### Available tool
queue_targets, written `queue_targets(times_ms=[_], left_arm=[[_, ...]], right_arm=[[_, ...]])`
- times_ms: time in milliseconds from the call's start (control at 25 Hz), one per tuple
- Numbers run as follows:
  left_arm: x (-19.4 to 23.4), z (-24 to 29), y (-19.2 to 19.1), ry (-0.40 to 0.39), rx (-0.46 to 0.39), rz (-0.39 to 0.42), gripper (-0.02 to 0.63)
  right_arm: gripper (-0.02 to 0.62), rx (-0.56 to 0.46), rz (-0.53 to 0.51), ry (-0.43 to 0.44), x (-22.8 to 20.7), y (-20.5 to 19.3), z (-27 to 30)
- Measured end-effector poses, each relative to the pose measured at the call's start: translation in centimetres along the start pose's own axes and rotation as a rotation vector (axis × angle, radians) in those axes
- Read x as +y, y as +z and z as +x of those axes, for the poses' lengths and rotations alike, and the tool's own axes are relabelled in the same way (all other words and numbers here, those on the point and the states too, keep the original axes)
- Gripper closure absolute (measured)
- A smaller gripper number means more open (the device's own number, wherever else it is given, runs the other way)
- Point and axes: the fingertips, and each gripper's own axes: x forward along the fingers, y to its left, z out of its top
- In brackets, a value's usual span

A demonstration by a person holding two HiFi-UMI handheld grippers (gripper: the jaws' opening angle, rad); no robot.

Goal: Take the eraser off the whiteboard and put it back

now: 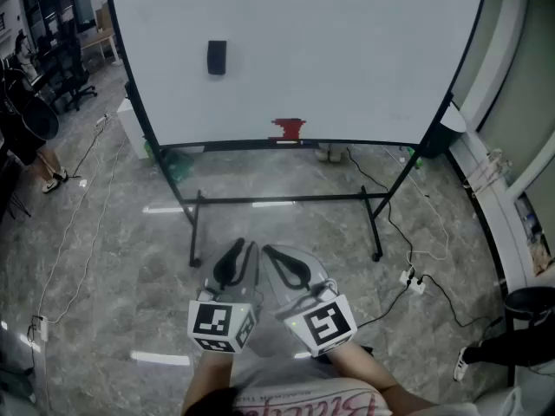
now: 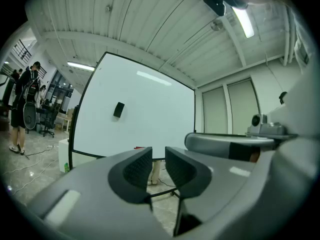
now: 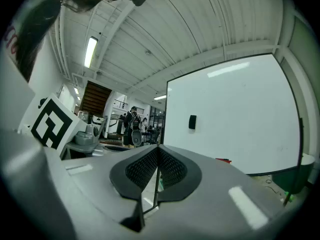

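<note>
The eraser [image 1: 217,57] clung to the whiteboard's [image 1: 347,68] upper left, with both grippers well short of the whiteboard. The left gripper [image 1: 240,251] had its jaws slightly parted and empty; the right gripper [image 1: 276,254] had them pressed together, also empty. Arriving that narrow, either might knock the eraser off the whiteboard ungrasped.

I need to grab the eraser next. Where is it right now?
In the head view the eraser sticks to the whiteboard, in its upper left part, well above the red item on the bottom ledge.
</note>
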Motion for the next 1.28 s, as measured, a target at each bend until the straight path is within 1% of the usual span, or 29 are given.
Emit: queue_targets(times_ms=[280,560,760,880,1000,1160,1280], left_arm=[[-2.6,-1.2,0.0,0.034,-0.02,0.004,0.529],[-5.8,-2.3,-1.4,0.079,-0.007,-0.011,0.529],[-6.5,-2.8,-2.3,0.101,0.016,-0.025,0.529],[-6.1,-2.2,-2.3,0.104,0.023,-0.025,0.529],[-4.7,-0.8,-1.8,0.096,0.022,-0.012,0.529],[-1.6,2.4,-0.5,0.069,0.004,0.014,0.529],[1.1,4.8,0.7,0.034,-0.009,0.033,0.529]], right_arm=[[0.594,-0.012,-0.015,0.003,-0.5,-0.1,-3.7],[0.595,0.004,0.001,0.042,-1.2,-0.9,-7.2],[0.595,0.012,0.015,0.07,-1.1,-1.5,-8.1],[0.594,0.005,0.02,0.087,-1.3,-1.6,-7.5],[0.594,0.004,0.027,0.085,-2.0,-1.6,-5.8],[0.594,-0.008,0.031,0.056,-3.7,-1.5,-1.8],[0.594,-0.02,0.038,0.016,-5.0,-1.2,1.8]])
